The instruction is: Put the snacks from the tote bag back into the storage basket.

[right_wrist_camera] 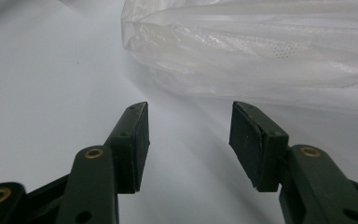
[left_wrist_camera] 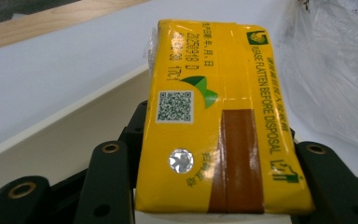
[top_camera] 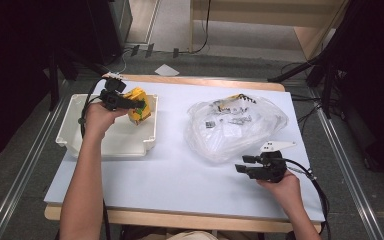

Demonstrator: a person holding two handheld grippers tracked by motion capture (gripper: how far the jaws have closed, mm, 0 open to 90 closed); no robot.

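— Where's the left arm at?

— The forearm comes up from the bottom left of the high view and reaches over the white bin (top_camera: 75, 131) at the left of the frame. The left tool (top_camera: 139, 105) points toward the middle of the surface, clamped on a yellow carton (top_camera: 139, 106), which it holds over the bin's upper right corner. In the left gripper view the carton (left_wrist_camera: 216, 116) sits between the black jaws, printed side up, with a QR code and a brown stripe on it.

— And the right one?

— Lower right of the high view. The hand (top_camera: 280, 186) rests low by the near edge, the right tool (top_camera: 241, 164) aimed left, just beside the clear plastic bag (top_camera: 235, 125). In the right gripper view the jaws stand apart with nothing between them, bare surface below and the bag (right_wrist_camera: 261, 51) across the top.

— What are they working on?

— A pale blue-white surface (top_camera: 170, 175) with a wooden edge. Small items lie inside the bag, too small to tell. Beyond the far edge there's grey floor, a scrap of paper (top_camera: 166, 70), cables and wooden furniture, with dark stands at both sides.
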